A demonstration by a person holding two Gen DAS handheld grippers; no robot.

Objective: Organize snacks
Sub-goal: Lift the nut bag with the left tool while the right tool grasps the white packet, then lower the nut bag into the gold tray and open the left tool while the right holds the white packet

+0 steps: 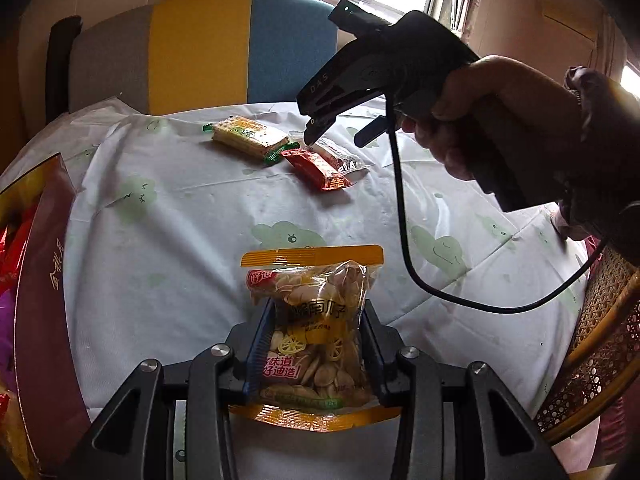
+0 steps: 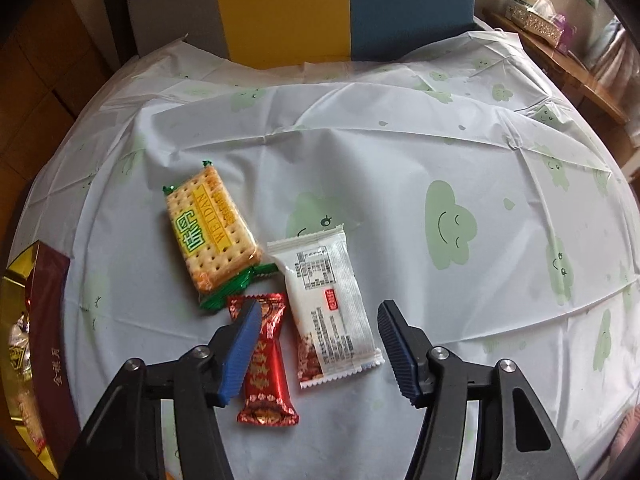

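Left fingers (image 1: 256, 344) clamping seed bag (image 1: 316, 328) lengthwise, right fingers (image 2: 240, 344) parted astride red (image 2: 267, 364) and white packets (image 2: 328, 308), lengthwise

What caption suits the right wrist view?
Open right gripper above red candy and white snack packet, beside cracker pack.

Gripper (image 2: 318, 344) agape above snack packets (image 2: 294, 312)

White tablecloth (image 2: 360, 168), green smiling clouds
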